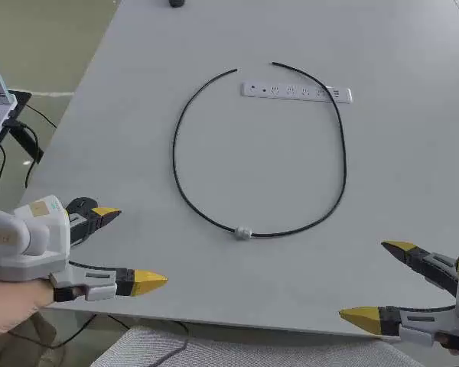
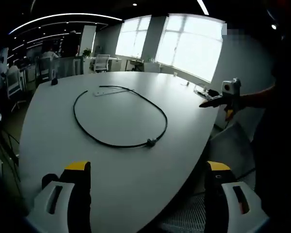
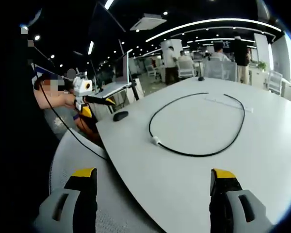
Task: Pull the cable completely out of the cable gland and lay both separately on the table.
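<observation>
Two grippers: left gripper (image 1: 138,246) and right gripper (image 1: 365,280), both held at the near edge of the table (image 1: 413,176), well apart from each other and from the work.
Left jaws: spread wide, nothing between them.
Right jaws: spread wide, nothing between them.
Cable (image 1: 174,153): black, lying on the grey tabletop in an open loop, its two ends apart at the far side.
Cable gland (image 1: 243,232): small, pale, threaded on the cable at the near side of the loop; cable runs out of both its sides.
Power strip (image 1: 297,92): white, flat at the far side of the loop; the cable crosses near its right end.
Task state: cable and gland not separated.
</observation>
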A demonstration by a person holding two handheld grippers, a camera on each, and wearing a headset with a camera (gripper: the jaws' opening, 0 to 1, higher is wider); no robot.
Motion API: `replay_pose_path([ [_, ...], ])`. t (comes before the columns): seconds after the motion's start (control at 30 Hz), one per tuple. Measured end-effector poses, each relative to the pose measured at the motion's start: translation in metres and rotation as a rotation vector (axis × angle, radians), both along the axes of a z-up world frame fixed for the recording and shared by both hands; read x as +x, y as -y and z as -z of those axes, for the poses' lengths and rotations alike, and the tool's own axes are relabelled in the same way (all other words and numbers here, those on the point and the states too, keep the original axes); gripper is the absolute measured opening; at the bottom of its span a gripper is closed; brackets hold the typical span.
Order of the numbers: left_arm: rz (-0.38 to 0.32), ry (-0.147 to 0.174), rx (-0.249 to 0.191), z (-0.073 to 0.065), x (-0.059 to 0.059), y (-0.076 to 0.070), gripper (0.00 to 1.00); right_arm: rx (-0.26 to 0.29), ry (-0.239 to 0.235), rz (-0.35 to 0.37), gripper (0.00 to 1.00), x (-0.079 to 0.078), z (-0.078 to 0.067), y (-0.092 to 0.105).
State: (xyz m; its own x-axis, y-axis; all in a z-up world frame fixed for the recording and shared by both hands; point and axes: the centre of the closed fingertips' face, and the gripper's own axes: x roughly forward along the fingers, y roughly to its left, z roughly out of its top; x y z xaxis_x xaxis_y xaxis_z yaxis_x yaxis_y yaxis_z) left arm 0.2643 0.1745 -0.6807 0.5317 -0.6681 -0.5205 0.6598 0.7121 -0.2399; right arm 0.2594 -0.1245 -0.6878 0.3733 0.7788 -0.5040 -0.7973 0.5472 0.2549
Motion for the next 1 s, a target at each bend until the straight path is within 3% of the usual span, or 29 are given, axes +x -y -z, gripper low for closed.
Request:
replay_pose_path([
  [0.43, 0.018, -0.01, 0.013, 0.004, 0.0, 0.005, 0.98, 0.02, -0.006, 0.002, 0.98, 0.009, -0.005, -0.005],
  [1.0, 0.012, -0.007, 0.02, 0.005, -0.001, 0.005, 0.98, 0.009, 0.003, -0.04, 0.95, 0.034, -0.009, -0.04],
])
